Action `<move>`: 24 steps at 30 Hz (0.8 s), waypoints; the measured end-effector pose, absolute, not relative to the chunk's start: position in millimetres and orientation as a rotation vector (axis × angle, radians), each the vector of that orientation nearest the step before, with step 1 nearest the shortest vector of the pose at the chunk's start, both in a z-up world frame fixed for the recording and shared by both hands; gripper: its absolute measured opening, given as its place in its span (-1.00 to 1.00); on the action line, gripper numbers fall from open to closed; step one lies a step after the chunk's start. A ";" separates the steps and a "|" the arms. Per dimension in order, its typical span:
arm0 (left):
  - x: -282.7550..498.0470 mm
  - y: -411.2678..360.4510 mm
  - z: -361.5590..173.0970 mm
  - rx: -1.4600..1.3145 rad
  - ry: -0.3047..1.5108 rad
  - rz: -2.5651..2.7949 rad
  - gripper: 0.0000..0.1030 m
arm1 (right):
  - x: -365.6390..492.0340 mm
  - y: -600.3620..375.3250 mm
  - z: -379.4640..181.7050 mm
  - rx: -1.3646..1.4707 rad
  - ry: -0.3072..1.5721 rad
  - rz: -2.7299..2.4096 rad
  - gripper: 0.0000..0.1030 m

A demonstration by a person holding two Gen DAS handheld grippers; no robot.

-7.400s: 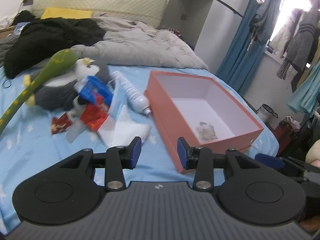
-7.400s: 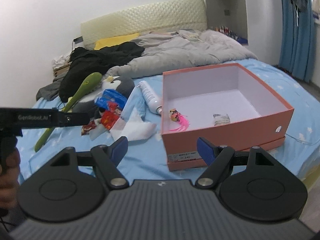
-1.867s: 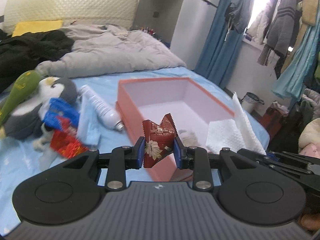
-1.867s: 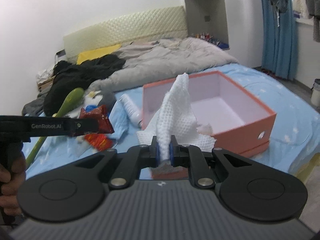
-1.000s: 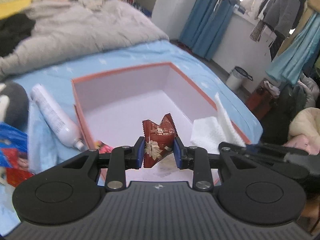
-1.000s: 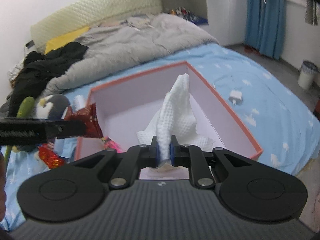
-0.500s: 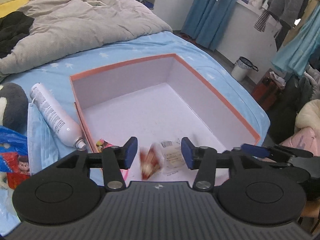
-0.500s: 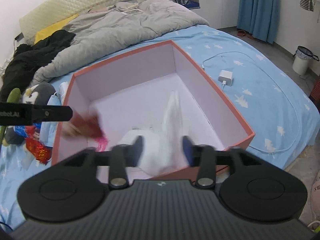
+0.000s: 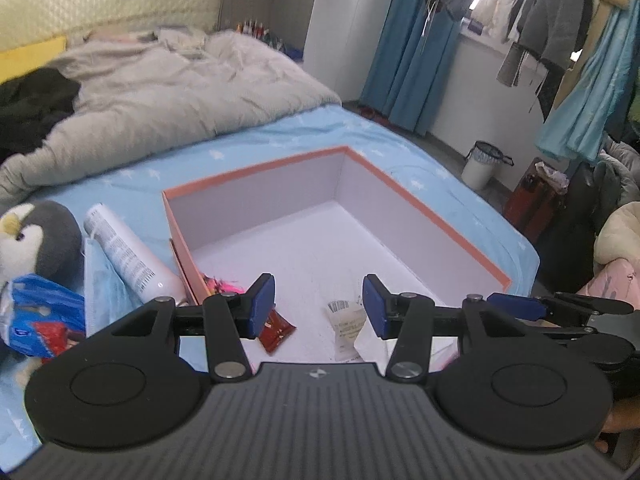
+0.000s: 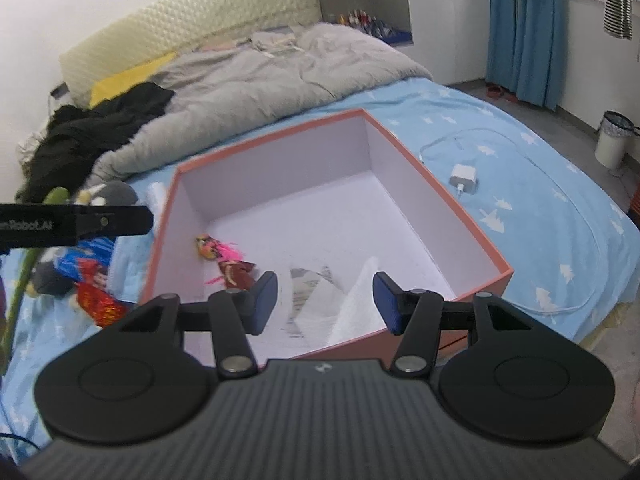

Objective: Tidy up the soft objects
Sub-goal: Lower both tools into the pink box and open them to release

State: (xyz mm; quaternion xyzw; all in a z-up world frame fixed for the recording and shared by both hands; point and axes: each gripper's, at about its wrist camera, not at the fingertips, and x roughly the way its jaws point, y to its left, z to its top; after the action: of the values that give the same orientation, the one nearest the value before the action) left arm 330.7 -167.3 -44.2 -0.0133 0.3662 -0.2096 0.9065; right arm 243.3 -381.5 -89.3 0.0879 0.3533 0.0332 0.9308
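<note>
Both grippers hover over the orange box (image 9: 460,228) on the bed (image 10: 540,200), jaws apart, nothing between them. Left gripper (image 9: 318,306) is above the box's near left part; a red snack packet (image 9: 276,330) lies on the box floor just below it, beside a pink-feathered toy (image 10: 218,250). Right gripper (image 10: 324,302) is above the near right part; a white paper towel (image 10: 356,308) lies crumpled in the box under it, next to a small white sachet (image 9: 344,322). Outside the box, to its left: white bottle (image 9: 128,258), penguin plush (image 9: 34,240), blue face mask (image 9: 106,288), blue snack bag (image 9: 38,308). A white charger (image 10: 464,178) lies on the sheet right of the box.
</note>
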 end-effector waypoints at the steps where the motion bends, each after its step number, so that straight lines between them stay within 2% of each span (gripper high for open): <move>1: 325.3 -165.5 -41.2 -0.027 0.744 -0.432 0.06 | 239.9 -379.1 -87.4 0.175 0.713 0.071 0.08; 14: 258.0 -139.4 -13.3 -0.019 0.630 -0.440 0.06 | 190.4 -355.7 -63.2 0.169 0.603 0.158 0.08; 24: 209.4 -115.2 -12.8 -0.031 0.597 -0.397 0.06 | 159.0 -331.8 -59.4 0.133 0.565 0.205 0.08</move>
State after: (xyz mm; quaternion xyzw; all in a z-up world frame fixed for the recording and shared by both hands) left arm 209.4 -115.2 -12.8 -0.0152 0.2922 -0.1942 0.9363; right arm 159.0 -331.8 -59.4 0.0655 0.2778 0.1010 0.9531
